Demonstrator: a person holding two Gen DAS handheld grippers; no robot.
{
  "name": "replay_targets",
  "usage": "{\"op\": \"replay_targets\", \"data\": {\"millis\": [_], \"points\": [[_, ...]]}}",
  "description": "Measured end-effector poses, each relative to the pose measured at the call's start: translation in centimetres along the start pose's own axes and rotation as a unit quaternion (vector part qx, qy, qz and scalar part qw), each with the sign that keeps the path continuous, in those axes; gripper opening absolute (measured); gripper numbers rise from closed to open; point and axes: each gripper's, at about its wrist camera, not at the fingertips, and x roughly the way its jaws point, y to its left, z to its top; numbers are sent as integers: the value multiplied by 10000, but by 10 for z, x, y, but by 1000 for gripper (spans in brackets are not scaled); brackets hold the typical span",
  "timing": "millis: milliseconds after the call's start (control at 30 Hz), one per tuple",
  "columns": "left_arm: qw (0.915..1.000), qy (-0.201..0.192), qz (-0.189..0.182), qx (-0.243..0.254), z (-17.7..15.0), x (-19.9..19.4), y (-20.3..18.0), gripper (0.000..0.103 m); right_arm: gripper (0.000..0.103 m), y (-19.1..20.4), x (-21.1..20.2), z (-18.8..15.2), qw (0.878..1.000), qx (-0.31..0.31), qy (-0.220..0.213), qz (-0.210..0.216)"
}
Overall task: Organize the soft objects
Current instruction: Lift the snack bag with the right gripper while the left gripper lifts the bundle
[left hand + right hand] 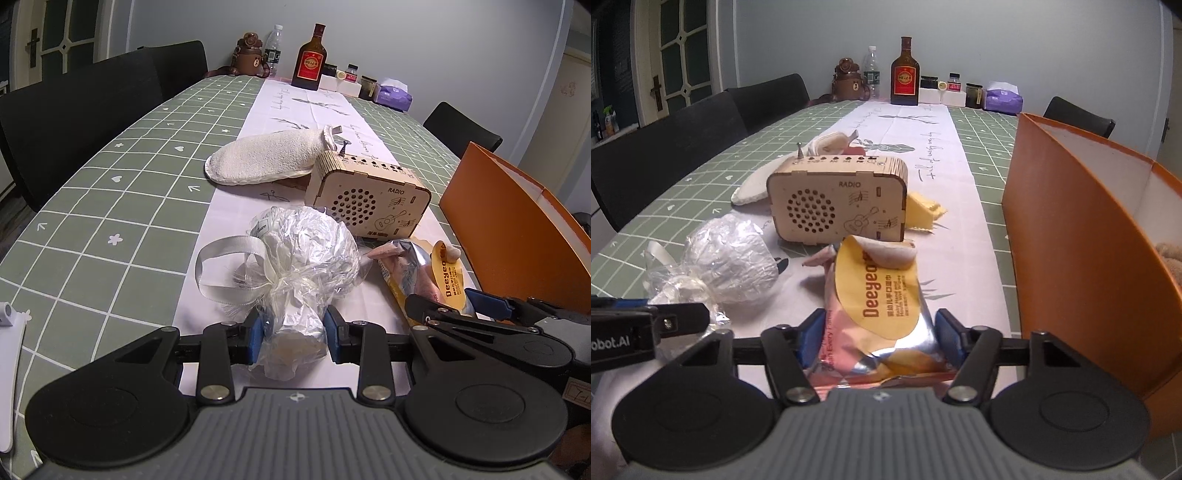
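Left gripper (295,334) is clamped on the twisted neck of a clear plastic bag (306,254) holding a crumpled silvery bundle — both blue pads press the plastic, and the bag's round body rests on the white table runner (295,107) ahead of the fingers, a grey ribbon loop (229,266) lying off its left side. Right gripper (881,338) sits just beside it on the right, jaws spread fairly wide around the near end of a pink-and-foil wipes packet (875,306) with a yellow "Deeyeo" flap; the packet lies flat on the runner between the pads, which stand a little off its edges as far as the right wrist view shows — not gripping. No earlier view, so nothing on motion. Behind both soft items a wooden radio (836,201) stands upright, a cream terry mitt (262,158) lying behind it and a yellow cloth (925,210) peeking out at its right. An open orange box (1082,229) stands to the right of the packet, something tan and fuzzy showing inside at its near edge. Green grid tablecloth (110,177) under all; bottles and jars line the far end by the wall.
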Motion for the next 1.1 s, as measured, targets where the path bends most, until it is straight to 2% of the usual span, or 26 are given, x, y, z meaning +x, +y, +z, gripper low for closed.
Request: {"op": "replay_targets", "data": {"millis": [133, 400, 600, 833, 1100], "points": [[10000, 3, 1, -1, 0, -1, 0, 38, 59, -4, 3, 0, 9999, 41, 82, 60], [10000, -32, 49, 74, -1, -1, -3, 38, 41, 6, -3, 0, 9994, -347, 61, -35], [9999, -166, 7, -42, -8, -12, 0, 37, 40, 14, -23, -4, 9989, -454, -101, -10], [9992, -374, 104, -47, -5, -34, -4, 37, 40, 29, -58, -1, 9921, -1114, -560, -148], [9978, -663, 35, -30, 9, -63, -20, 37, 40, 11, -93, 23, 9882, -1262, -873, -24]]}}
